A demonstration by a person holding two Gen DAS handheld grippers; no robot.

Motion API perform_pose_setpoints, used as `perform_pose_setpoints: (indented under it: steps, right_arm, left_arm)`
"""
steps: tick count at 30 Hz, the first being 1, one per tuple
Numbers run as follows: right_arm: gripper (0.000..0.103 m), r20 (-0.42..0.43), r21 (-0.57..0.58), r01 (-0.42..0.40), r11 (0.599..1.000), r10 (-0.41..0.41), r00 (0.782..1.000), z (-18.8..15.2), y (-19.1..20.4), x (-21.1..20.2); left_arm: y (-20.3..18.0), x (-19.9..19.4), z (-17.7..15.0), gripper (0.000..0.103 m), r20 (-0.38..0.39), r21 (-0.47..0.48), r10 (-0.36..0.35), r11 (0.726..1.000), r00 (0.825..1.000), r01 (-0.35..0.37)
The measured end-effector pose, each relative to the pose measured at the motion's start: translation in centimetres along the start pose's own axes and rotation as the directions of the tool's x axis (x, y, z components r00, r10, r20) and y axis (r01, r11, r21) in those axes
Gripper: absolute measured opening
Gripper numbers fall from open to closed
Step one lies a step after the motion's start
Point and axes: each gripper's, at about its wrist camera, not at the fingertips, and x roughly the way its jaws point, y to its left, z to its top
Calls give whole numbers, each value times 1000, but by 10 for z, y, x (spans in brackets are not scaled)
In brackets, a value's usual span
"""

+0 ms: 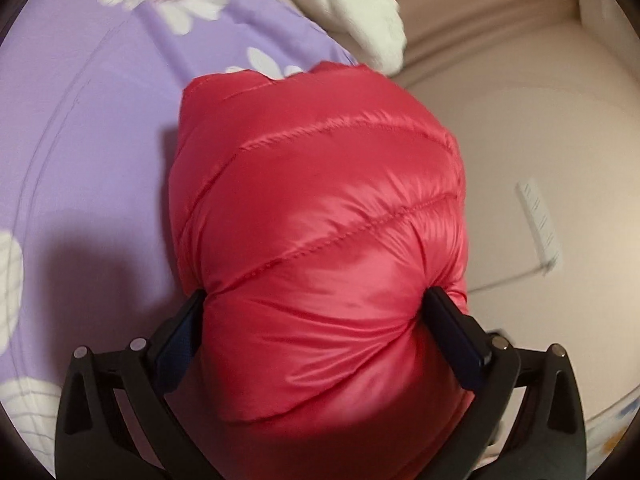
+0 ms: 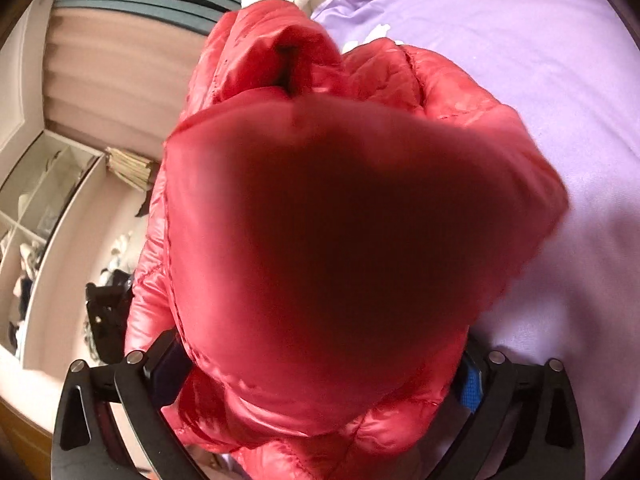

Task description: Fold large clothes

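A red quilted puffer jacket (image 1: 320, 216) lies bunched on the purple bed sheet (image 1: 100, 128). My left gripper (image 1: 316, 312) has its jaws spread wide around the jacket's near end. Both pads dent the padding, and creases fan out from the right finger (image 1: 452, 320). In the right wrist view the same jacket (image 2: 360, 92) bulges up close to the lens and blurs there. My right gripper (image 2: 320, 364) also stands wide with the jacket filling the gap. Its left finger (image 2: 168, 360) presses the fabric. Only a strip of the blue pad (image 2: 472, 384) on the other side shows.
A white fluffy blanket (image 1: 360, 12) lies at the bed's far end. Beige curtains (image 2: 116, 64) hang beyond it. White shelves (image 2: 44, 208) with clothes stand beside the bed, and dark items (image 2: 108, 312) lie on the floor. The sheet (image 2: 540, 80) stretches to the right.
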Motion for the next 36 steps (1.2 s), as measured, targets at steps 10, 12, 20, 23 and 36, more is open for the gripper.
perform_pose_setpoints:
  steps: [10,12,20,23,36]
  right_arm:
    - [61,55,-50,-178,983,180,982,-19,29,-22]
    - [58,70,-132,-219,967,230,971,-19,61,-31]
    - [58,30,-418,-224,880,260,965,-3,188,-16]
    - [58,21,-468,-254,846,298,954,-2,223,-5]
    - [60,-171,-206,37,978,-73,983,-33,122,126]
  left_arm:
    - [-34,-46,-21,91,171,92,40,994,984,-56]
    - [-42,-67,-20,90,225,101,29,993,974,-53]
    - [-68,-167,-2,89,496,155,59,976,866,-155]
    - [-69,-194,8,89,563,175,56,967,825,-185]
    - [63,-101,-12,92,383,-17,438,883,813,-468]
